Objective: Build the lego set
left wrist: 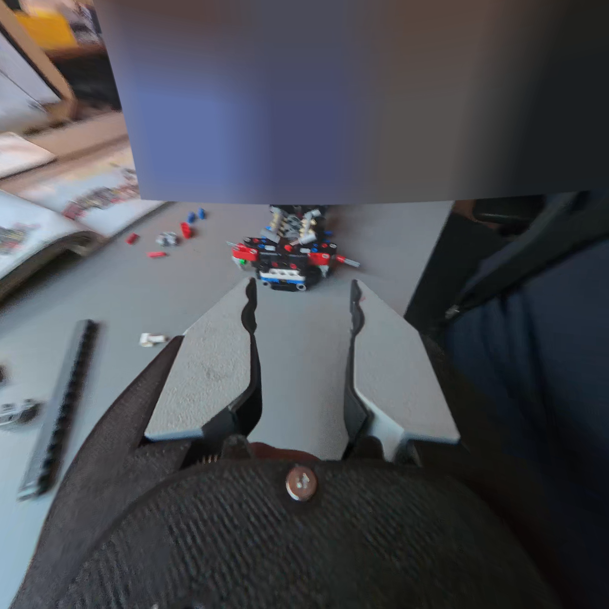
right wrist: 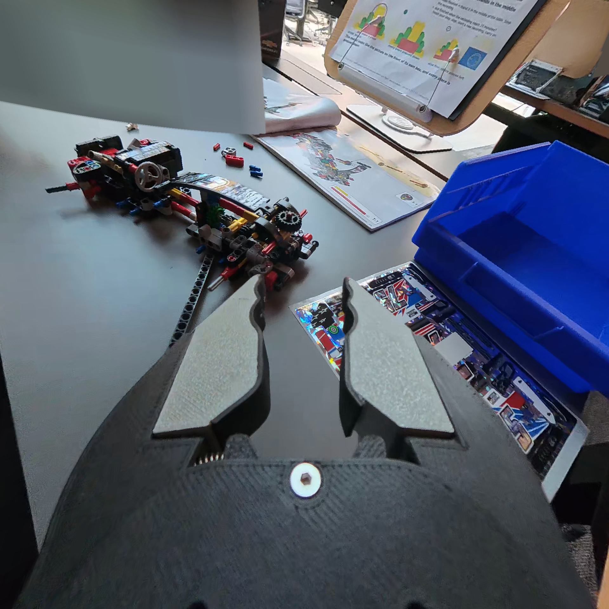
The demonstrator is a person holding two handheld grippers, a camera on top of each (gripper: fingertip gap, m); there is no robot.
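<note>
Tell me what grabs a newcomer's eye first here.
The half-built brick vehicle chassis sprawls across the dark table, just ahead of the open, empty right gripper. A bright blue bin sits at right, over a holographic sticker sheet. The left gripper, also open, faces the chassis end-on.

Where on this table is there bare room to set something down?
Bare tabletop lies left of the long black beam, in front of the brick model. A narrower strip shows between the open right gripper fingers. It is crowded toward the sticker sheet, blue bin, booklet and loose red and blue pieces.
</note>
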